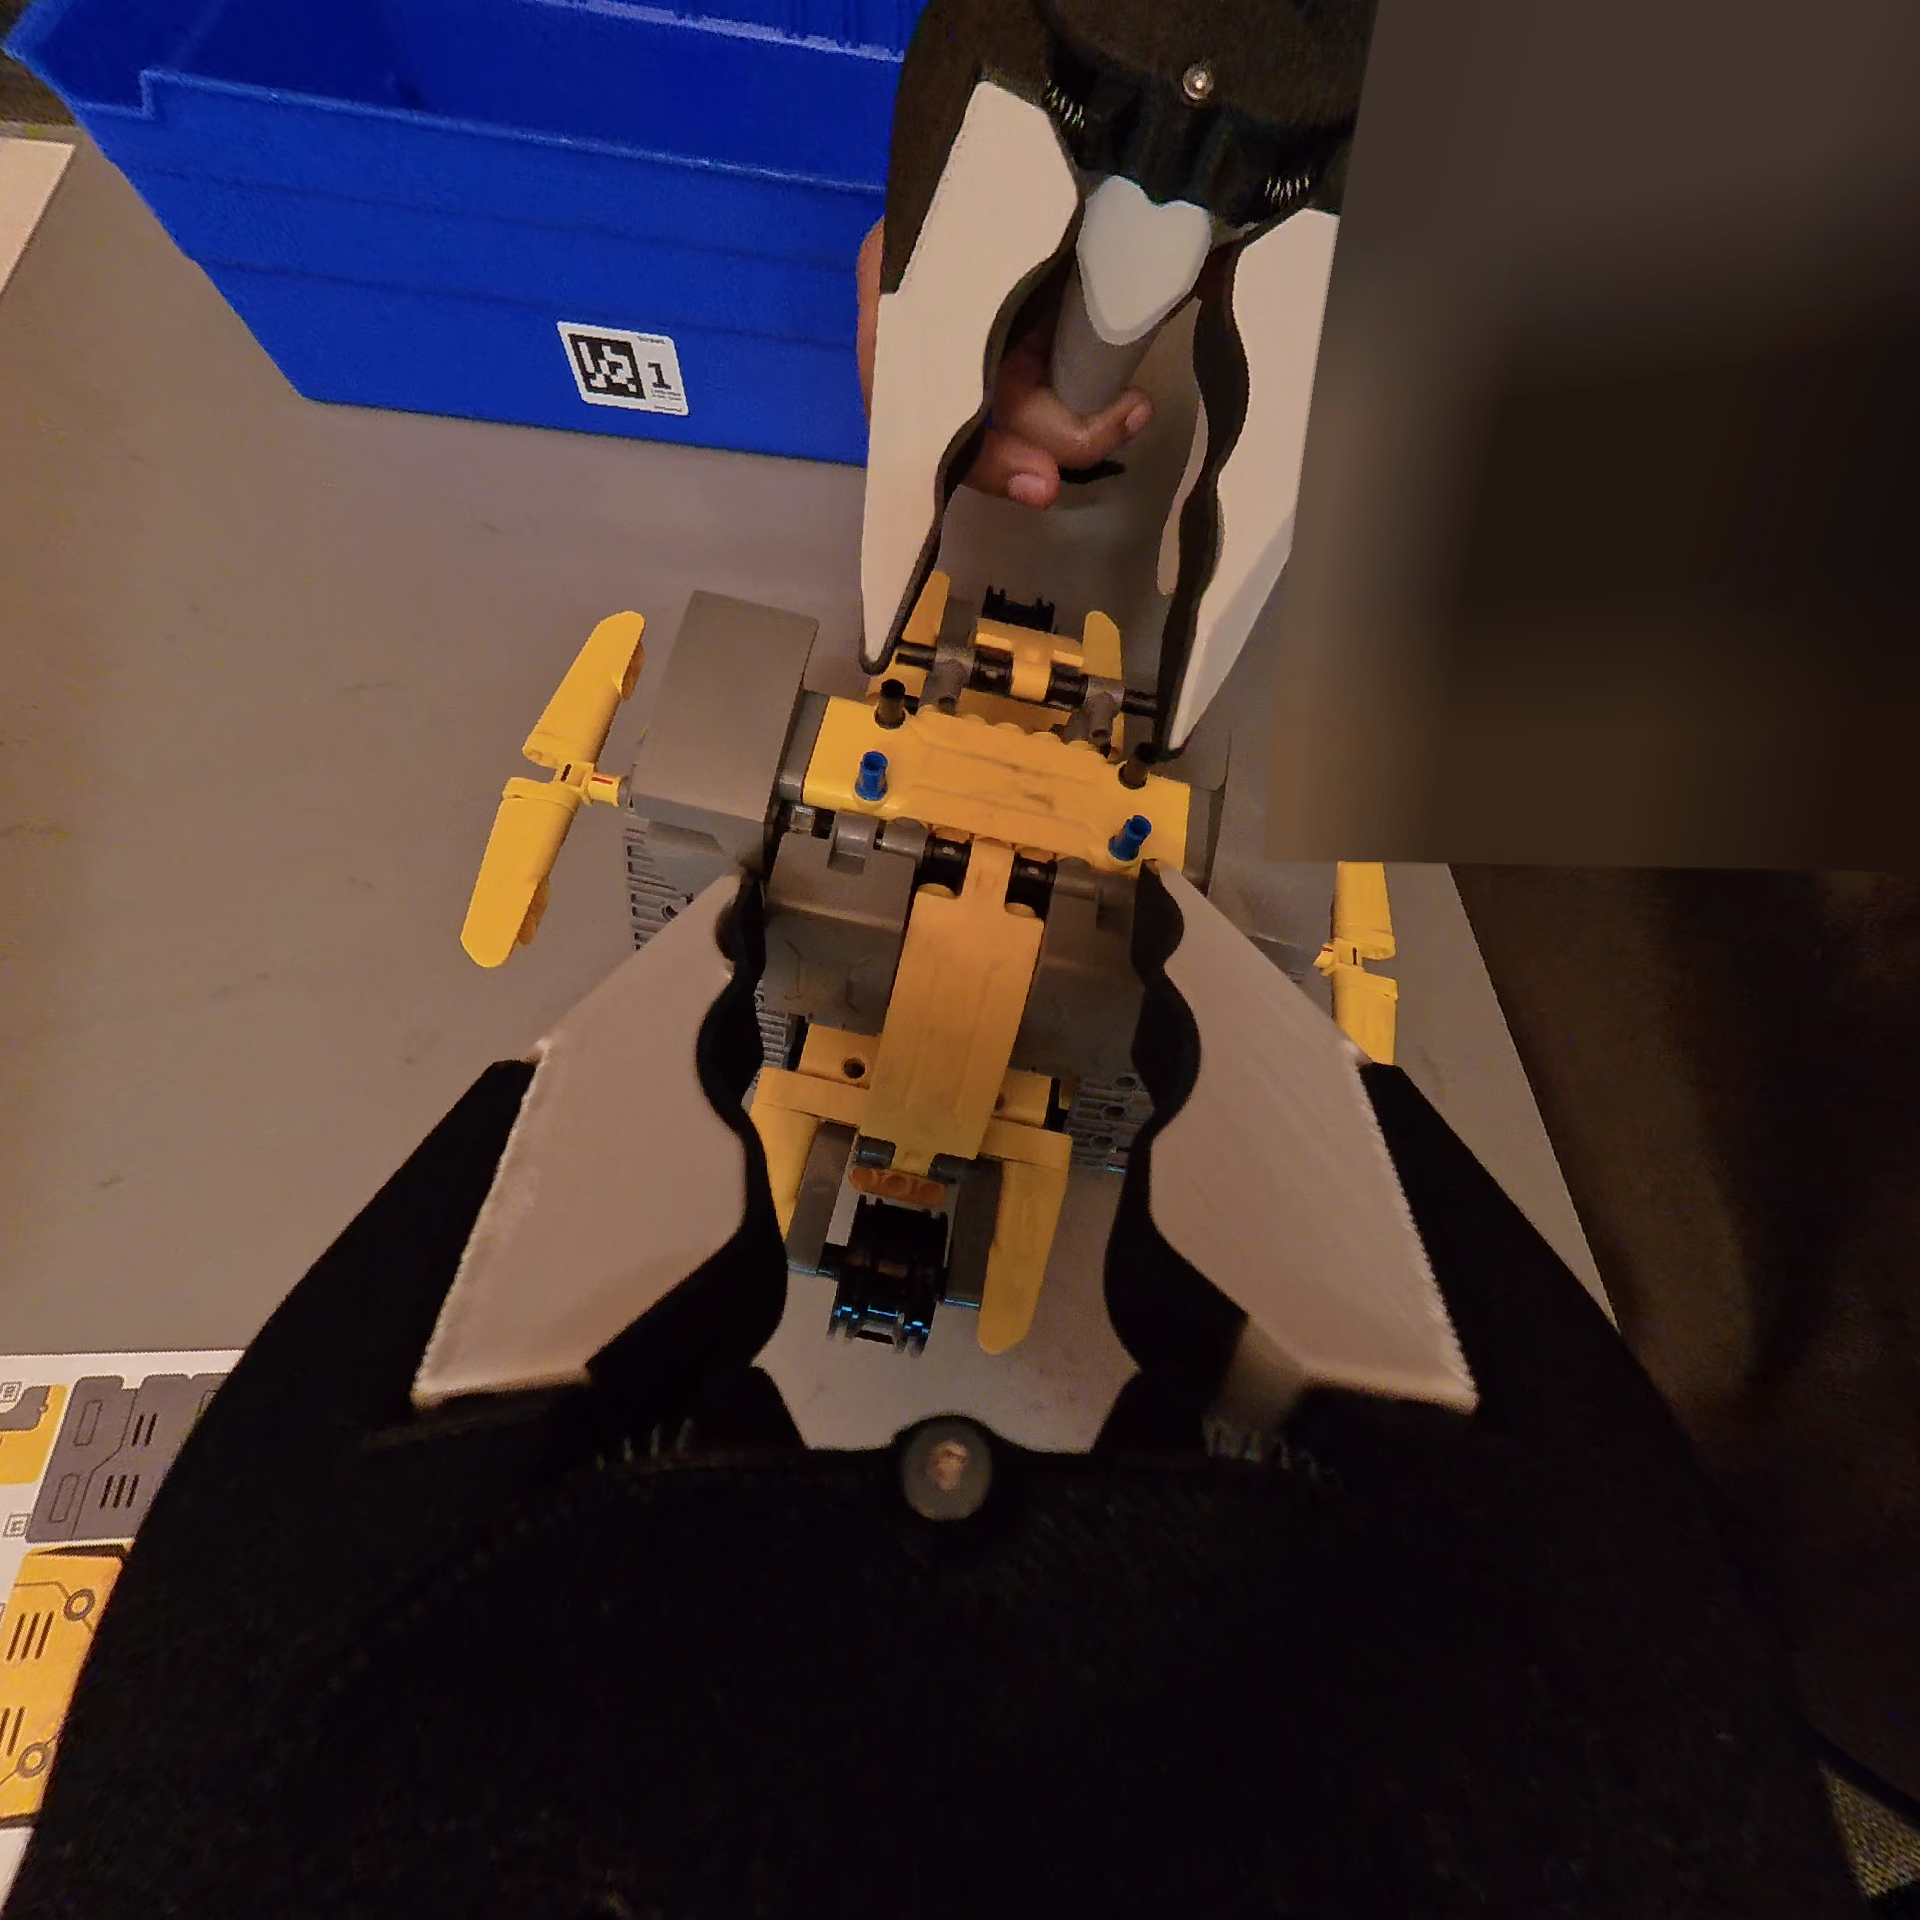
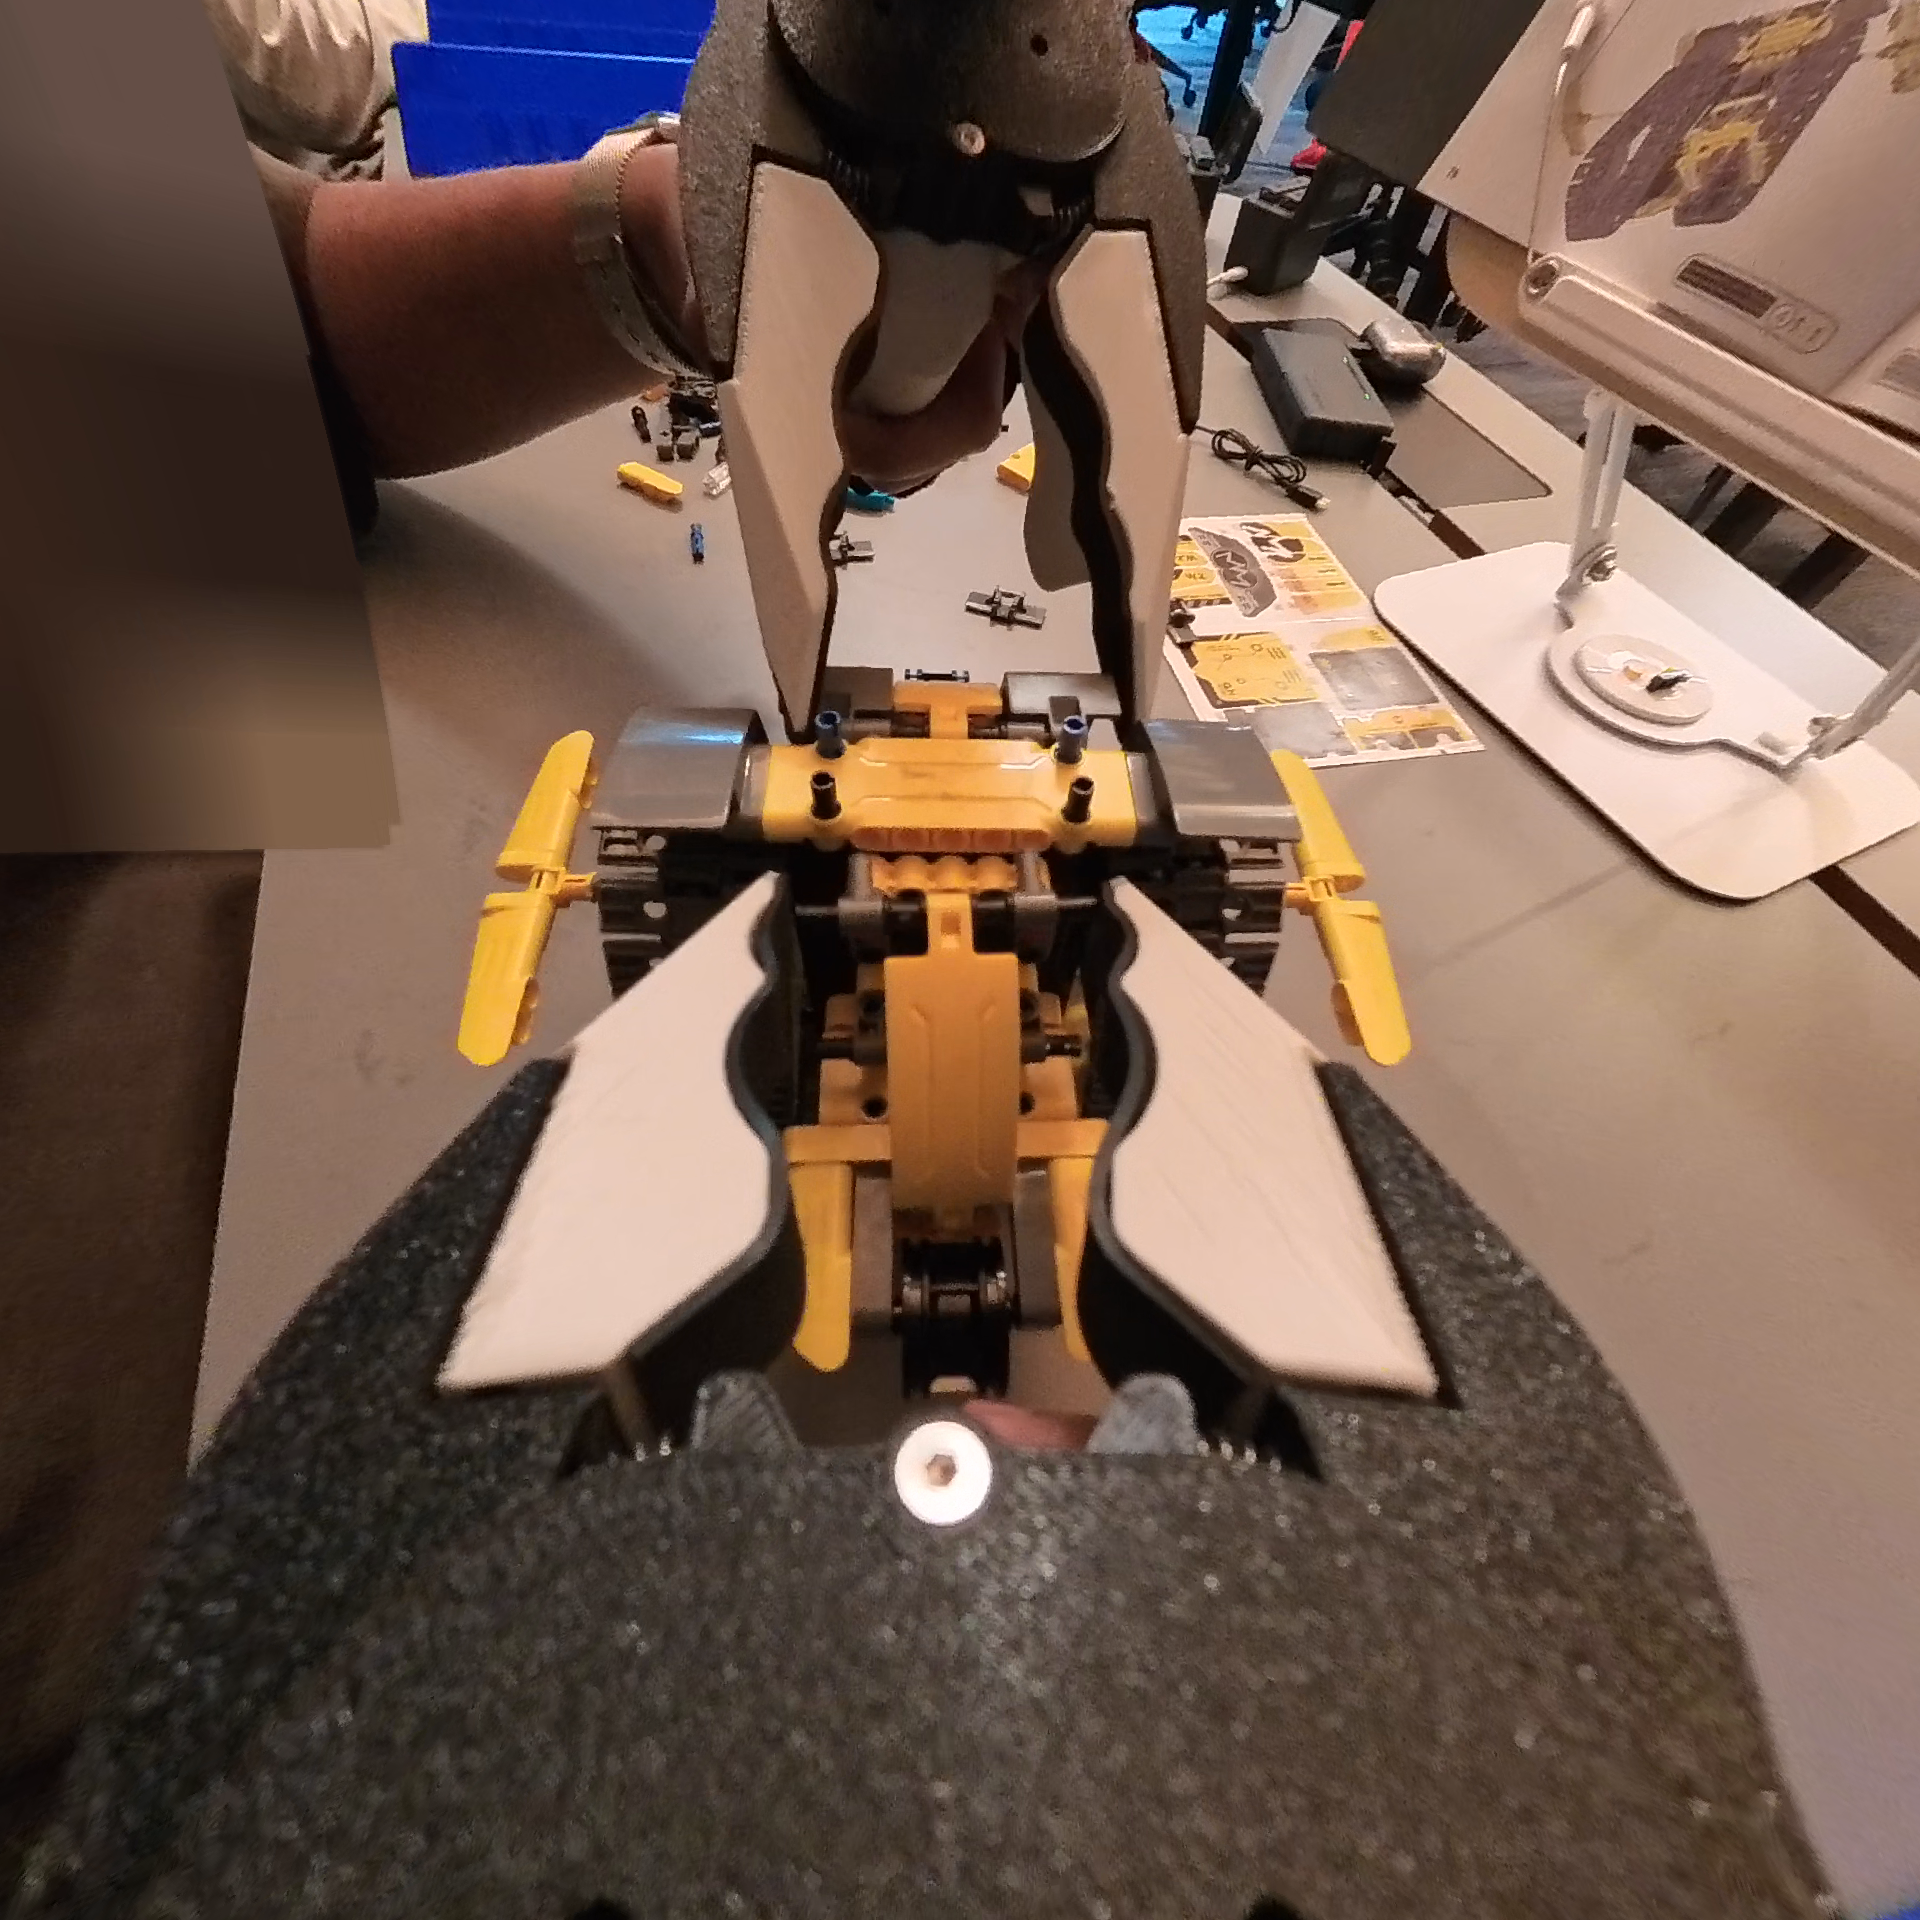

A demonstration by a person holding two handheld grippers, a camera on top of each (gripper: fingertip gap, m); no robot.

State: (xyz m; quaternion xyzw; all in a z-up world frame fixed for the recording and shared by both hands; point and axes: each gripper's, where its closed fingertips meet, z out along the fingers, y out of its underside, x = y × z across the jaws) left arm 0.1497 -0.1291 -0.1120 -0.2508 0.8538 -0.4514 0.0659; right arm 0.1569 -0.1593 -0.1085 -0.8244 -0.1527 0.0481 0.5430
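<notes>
With the left gripper [image 1: 940, 883] and the right gripper [image 2: 940, 894] each clamped across opposite ends of the yellow-and-grey brick vehicle [image 1: 966, 914] on the grey table [image 1: 260, 675] (just in front of the blue bin [image 1: 499, 239]), uneven squeezing could pop its side wings [image 1: 561, 790] off.

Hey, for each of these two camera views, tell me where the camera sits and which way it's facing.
Left wrist view: sits on the left gripper, looking forward and down at the yellow and grey brick-built tracked vehicle; the right gripper, held by a hand, faces it, blue plastic bin behind.
Right wrist view: sits on the right gripper, facing the opposite way; the left gripper and a forearm show beyond.
Shared: the vehicle, both grippers, the grey table; each pair of jaws straddles one end.
</notes>
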